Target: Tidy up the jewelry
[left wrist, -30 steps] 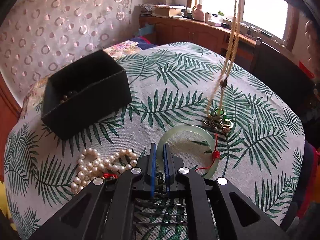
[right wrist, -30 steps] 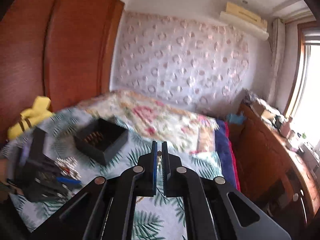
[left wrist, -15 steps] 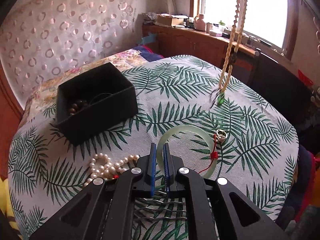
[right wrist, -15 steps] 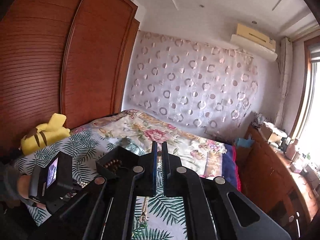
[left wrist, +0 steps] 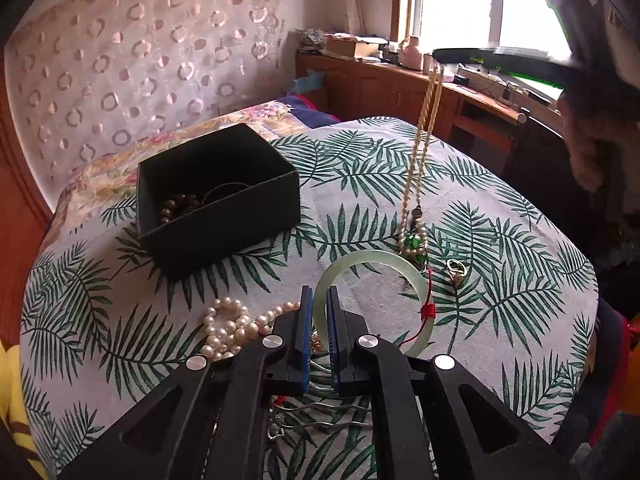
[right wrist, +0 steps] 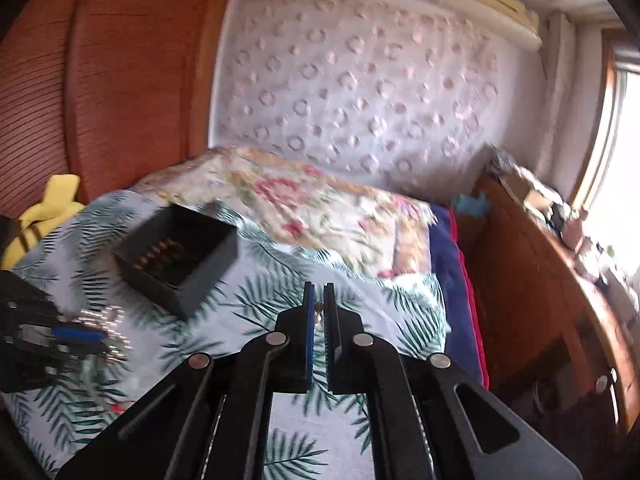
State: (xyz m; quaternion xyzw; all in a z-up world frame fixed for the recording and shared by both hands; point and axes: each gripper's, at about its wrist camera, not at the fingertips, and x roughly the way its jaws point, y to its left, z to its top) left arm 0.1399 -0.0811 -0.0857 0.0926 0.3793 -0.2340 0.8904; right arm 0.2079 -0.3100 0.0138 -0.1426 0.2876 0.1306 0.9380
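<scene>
A black open box sits on the leaf-print cloth and holds dark wooden beads; it also shows in the right wrist view. My right gripper is shut on a cream bead necklace, which hangs down with its green pendant just over the pale green bangle. My left gripper is shut and empty, low over the cloth at the bangle's near-left rim. A white pearl strand lies left of it. A small gold ring lies right of the bangle.
Silver hair pins lie under my left gripper. A floral bedspread lies beyond the cloth. A wooden cabinet with clutter runs under the window. A yellow plush toy sits at the far left.
My right gripper has swung the hanging necklace left, toward the bangle and box, and tilted down. My left gripper has drawn back and up a little; it stays shut.
</scene>
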